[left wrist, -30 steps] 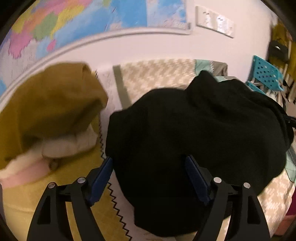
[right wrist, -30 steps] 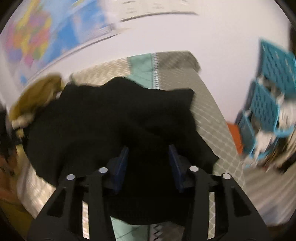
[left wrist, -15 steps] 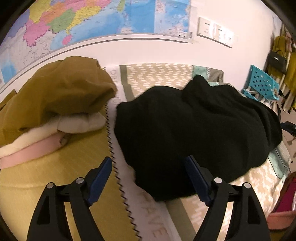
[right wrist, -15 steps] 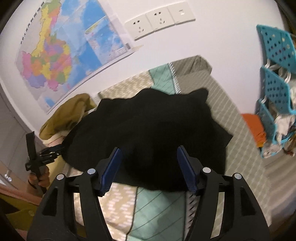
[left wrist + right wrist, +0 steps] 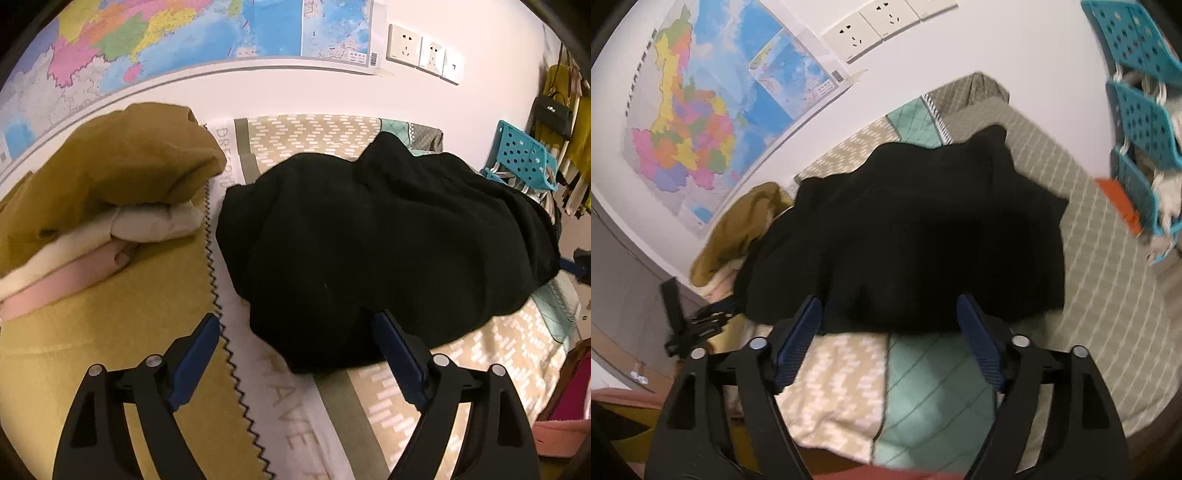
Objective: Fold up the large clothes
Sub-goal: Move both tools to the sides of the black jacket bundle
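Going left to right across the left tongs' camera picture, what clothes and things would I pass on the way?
Stack of folded clothes topped by a mustard garment → black garment lying in a heap on the bed → blue perforated rack → yellow clothes hanging.

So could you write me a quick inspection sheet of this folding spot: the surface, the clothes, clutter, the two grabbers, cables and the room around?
Surface: patchwork bedspread in mustard, beige, mint and grey panels.
Job's things: black garment lying bunched in the middle; stack of folded clothes beside it, mustard on top, cream and pink below.
Clutter: nothing seen on the bedspread besides the clothes.
Grippers: left gripper with jaws open, the garment's near edge between them, not pinched; right gripper has just been opening, jaws wide at the garment's near hem, not pinching it.
Cables: nothing seen.
Surroundings: wall map, wall sockets, teal perforated rack, hanging black bag.
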Available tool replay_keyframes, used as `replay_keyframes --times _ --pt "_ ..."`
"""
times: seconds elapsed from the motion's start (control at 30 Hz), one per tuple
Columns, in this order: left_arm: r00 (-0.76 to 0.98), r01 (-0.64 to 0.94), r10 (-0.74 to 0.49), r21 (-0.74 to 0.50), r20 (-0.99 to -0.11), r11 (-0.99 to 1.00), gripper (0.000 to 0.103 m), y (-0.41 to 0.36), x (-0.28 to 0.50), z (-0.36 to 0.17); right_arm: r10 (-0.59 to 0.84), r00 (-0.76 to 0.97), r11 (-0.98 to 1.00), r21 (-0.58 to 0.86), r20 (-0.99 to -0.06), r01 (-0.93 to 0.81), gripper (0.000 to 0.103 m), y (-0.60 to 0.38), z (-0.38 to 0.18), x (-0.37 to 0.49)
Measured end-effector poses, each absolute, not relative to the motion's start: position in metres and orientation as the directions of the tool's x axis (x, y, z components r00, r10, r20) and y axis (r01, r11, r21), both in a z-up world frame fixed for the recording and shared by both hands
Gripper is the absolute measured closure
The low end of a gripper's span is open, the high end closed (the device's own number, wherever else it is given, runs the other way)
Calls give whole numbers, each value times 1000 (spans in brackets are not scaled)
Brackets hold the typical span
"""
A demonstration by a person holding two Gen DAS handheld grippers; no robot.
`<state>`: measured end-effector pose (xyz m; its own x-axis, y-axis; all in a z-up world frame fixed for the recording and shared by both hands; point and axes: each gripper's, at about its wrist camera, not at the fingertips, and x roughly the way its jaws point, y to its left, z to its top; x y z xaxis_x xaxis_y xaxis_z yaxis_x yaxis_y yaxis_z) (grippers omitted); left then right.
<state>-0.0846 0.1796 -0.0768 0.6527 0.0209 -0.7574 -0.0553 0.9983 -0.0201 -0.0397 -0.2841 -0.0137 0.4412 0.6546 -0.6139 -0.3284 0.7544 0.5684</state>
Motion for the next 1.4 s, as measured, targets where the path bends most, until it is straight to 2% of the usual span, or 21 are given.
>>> replay_keyframes --times 0.2,0.37,0.57,0.77,1.1,1.4 --pt "609 0 -114 -144 -785 990 19 183 -105 -85 680 371 728 643 -633 -238 22 -291 -41 -52" --pt "574 64 -234 -242 -784 968 19 180 -116 -89 694 394 702 687 -602 -187 21 -294 -50 -46" --pt "514 111 -396 -399 -761 910 19 169 -112 -97 677 434 709 685 -595 -168 21 -290 -50 -33" --pt "467 100 -516 -536 -718 838 19 161 -90 -101 683 442 702 690 -582 -176 14 -281 -49 -25" --pt "486 10 -598 -680 -637 733 7 167 -65 -107 683 457 697 695 -570 -176 12 -279 -50 -21" --pt "574 -82 -565 -729 -592 680 7 171 -50 -107 656 497 710 688 -568 -151 8 -269 -48 -10"
